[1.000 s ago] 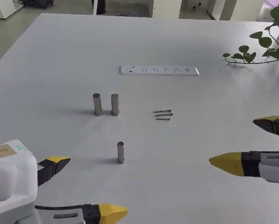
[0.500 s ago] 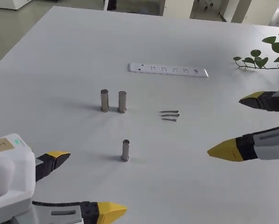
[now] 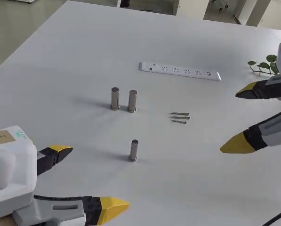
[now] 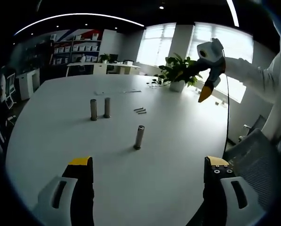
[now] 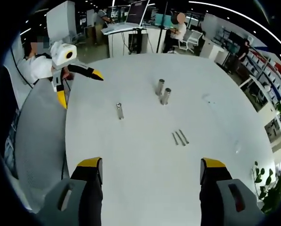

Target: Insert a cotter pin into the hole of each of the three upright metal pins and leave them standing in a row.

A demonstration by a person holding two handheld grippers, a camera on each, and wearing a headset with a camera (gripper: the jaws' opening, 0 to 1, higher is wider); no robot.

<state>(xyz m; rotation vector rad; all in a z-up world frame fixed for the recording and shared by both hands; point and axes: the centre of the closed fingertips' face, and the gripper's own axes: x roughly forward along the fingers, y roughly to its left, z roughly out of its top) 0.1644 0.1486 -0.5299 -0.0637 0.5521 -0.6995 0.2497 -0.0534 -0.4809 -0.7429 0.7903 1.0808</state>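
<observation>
Two upright metal pins [image 3: 115, 98] [image 3: 132, 100] stand side by side on the white table [image 3: 74, 56]. A third pin [image 3: 134, 150] stands alone, nearer to me. Three cotter pins [image 3: 180, 117] lie flat to the right of the pair. My left gripper [image 3: 86, 178] is open at the lower left, empty, short of the lone pin [image 4: 139, 137]. My right gripper [image 3: 246, 117] is open at the right edge, raised above the table, empty; its view looks down on the cotter pins [image 5: 180, 137] and the pair of pins [image 5: 163, 91].
A white power strip [image 3: 180, 71] lies across the table beyond the pins. A trailing green plant [image 3: 263, 66] sits at the far right. Seated people and desks [image 5: 178, 28] are beyond the table's far end.
My right gripper has risen and tilted, its tips now higher above the table. The head camera has shifted, so everything sits further right in the picture. The pins have not moved.
</observation>
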